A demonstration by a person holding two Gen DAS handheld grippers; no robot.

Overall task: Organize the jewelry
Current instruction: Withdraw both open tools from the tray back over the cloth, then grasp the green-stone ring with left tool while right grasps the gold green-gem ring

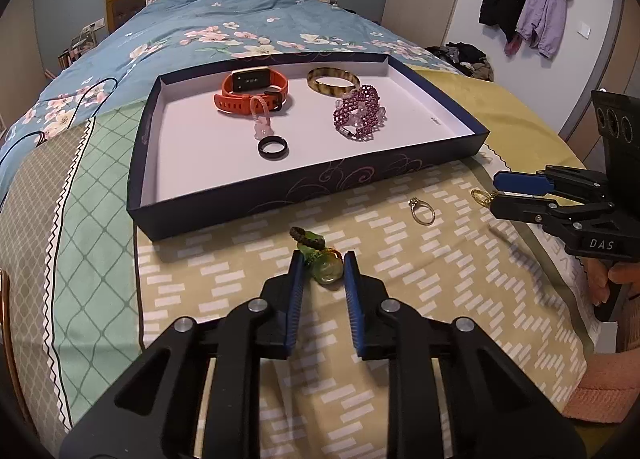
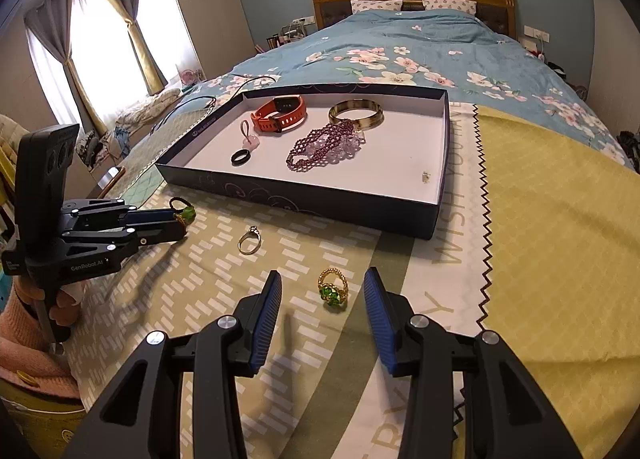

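Left wrist view: left gripper [image 1: 320, 259] sat low over the patterned cloth [image 1: 440, 279], jaws narrowly parted with the green pendant [image 1: 326, 269] between the blue pads [image 1: 297, 287]. Couldn't tell whether the pads touched it; not clamped as far as visible. The pendant's dark cord loop [image 1: 302, 235] stuck out past the fingertips toward the tray [image 1: 248, 203]. Tray was a shallow dark box with a white floor, lying on the bed just beyond the pendant. Inside: orange watch [image 1: 254, 91] at back left, amber bangle [image 1: 333, 80] at back right, purple bead bracelet [image 1: 358, 111] in front of the bangle, black ring [image 1: 273, 147] nearest the front, pink charm [image 1: 262, 127] between ring and watch. Gold ring [image 1: 422, 212] lay on the cloth right of the pendant, outside the tray. Right gripper [image 1: 496, 195] came in from the right edge, with a beaded ring [image 1: 480, 196] at its tips.

Right wrist view: right gripper [image 2: 322, 291] was wide apart, straddling the beaded ring [image 2: 333, 291], which had a green stone and lay on the cloth untouched by either pad. Gold ring [image 2: 250, 241] lay further out to the left, apart from both grippers. Left gripper [image 2: 182, 221] was at left, fingers close together, with the green pendant [image 2: 185, 213] at the tips. The tray [image 2: 320, 199] sat beyond, same five pieces inside.
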